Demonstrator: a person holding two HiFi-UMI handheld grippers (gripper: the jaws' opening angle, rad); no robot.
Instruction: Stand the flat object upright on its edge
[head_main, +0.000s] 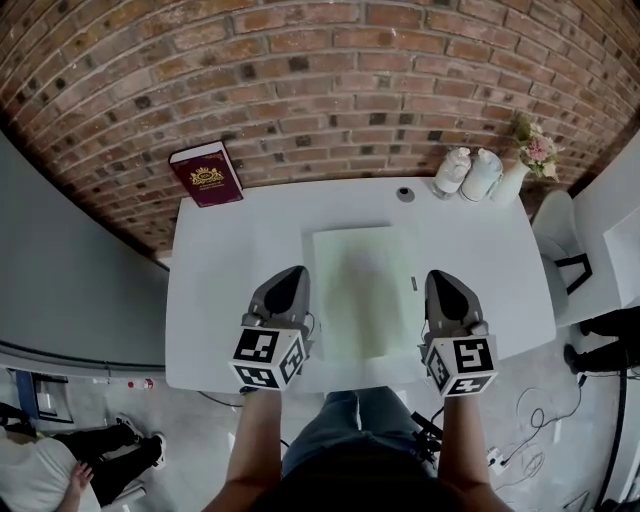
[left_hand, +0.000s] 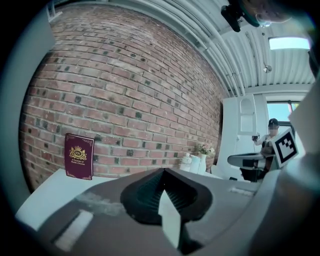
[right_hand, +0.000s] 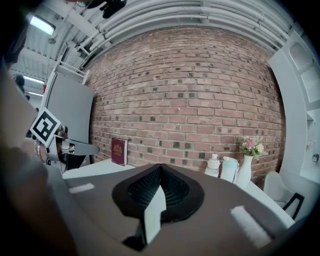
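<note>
A maroon book (head_main: 205, 173) with a gold crest stands upright on the far left corner of the white table (head_main: 220, 300), against the brick wall. It also shows in the left gripper view as the book (left_hand: 79, 156) and, smaller, in the right gripper view as the book (right_hand: 119, 151). My left gripper (head_main: 291, 274) hovers over the table's near side, shut with nothing in it, its tips (left_hand: 162, 172) pressed together. My right gripper (head_main: 444, 277) sits level with it to the right, also shut and empty (right_hand: 160, 167). Both are far from the book.
A pale green mat (head_main: 360, 300) lies between the grippers. Two white bottles (head_main: 467, 173) and a vase of flowers (head_main: 530, 152) stand at the back right, a small round cap (head_main: 405, 194) beside them. A white chair (head_main: 565, 240) is right of the table.
</note>
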